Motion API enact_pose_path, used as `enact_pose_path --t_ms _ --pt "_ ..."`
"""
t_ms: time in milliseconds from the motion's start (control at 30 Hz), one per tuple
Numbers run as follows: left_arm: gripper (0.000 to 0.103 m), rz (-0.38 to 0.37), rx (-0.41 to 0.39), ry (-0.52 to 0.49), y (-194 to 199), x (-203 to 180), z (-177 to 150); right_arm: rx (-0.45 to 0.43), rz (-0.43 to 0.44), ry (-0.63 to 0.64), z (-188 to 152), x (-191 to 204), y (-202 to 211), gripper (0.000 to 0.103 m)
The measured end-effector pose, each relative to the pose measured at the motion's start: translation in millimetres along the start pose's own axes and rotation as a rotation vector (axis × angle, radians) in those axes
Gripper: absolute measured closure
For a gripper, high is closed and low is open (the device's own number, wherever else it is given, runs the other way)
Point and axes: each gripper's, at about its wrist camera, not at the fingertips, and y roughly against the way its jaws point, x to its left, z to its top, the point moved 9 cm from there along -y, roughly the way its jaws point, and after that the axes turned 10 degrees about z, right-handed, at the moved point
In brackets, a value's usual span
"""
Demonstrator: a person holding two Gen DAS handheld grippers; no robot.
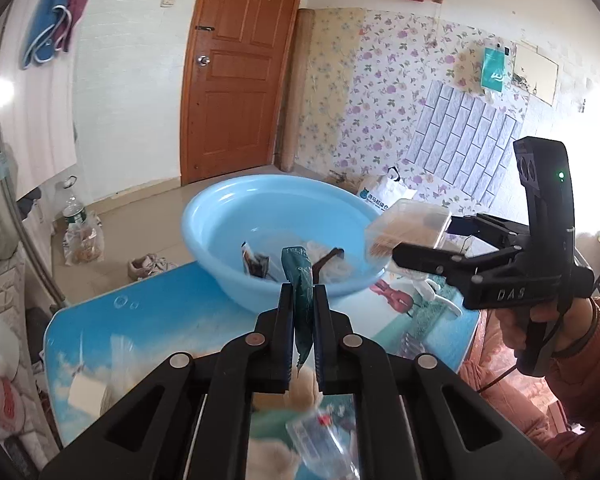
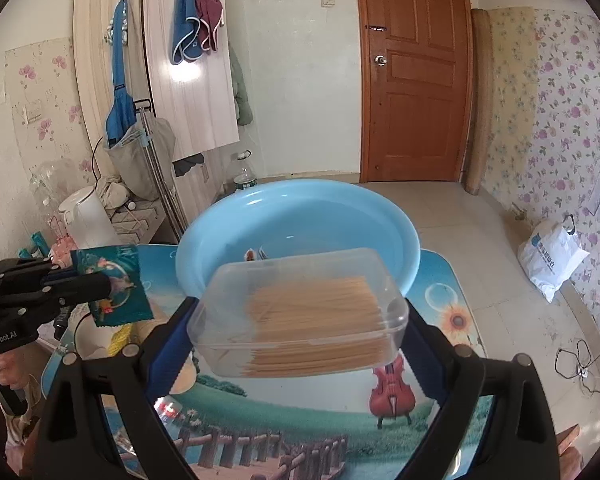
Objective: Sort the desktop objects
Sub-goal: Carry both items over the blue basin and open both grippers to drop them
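Teal foil sachet (image 1: 302,280), clear plastic toothpick box (image 2: 300,312)

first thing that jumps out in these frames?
The big light-blue basin at the table's far end, already holding a few scraps. In front of it both claws are loaded: the right claw clamps a clear box of toothpicks, and the left claw is shut on a teal sachet.
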Motion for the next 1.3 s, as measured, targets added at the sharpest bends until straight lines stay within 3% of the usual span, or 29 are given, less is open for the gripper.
enact_pose_path --t_ms 167,567,633,700,767,867,1000,1100,1300 --pt "0.096 -0.034 -0.009 0.012 -24 -3 19 0.006 -0.01 0.002 8 -9 -15 0.008" --pt "0.096 0.003 0.007 -0.06 -77 -17 34 0.035 -0.038 -0.026 7 -30 -39 0.008" --pt "0.087 0.026 0.012 -0.065 -84 -16 37 0.04 -0.036 -0.033 4 -32 -41 0.008" --pt "0.068 0.016 0.02 -0.051 -88 -16 38 0.04 -0.032 -0.036 4 -31 -42 0.008" --pt "0.063 0.001 0.022 -0.05 -86 -17 36 0.039 -0.033 -0.041 4 -32 -41 0.008" --pt "0.051 0.05 0.015 -0.066 -83 -12 36 0.036 -0.036 -0.056 3 -35 -41 0.008" --pt "0.022 0.043 0.006 -0.03 -74 -3 37 0.036 -0.032 -0.067 5 -35 -43 0.008" --pt "0.012 0.058 0.005 -0.009 -65 3 35 -0.006 -0.027 -0.06 11 -31 -36 0.008" --pt "0.006 0.091 0.005 0.016 -50 10 29 -0.061 -0.04 -0.01 22 -14 -26 0.006"
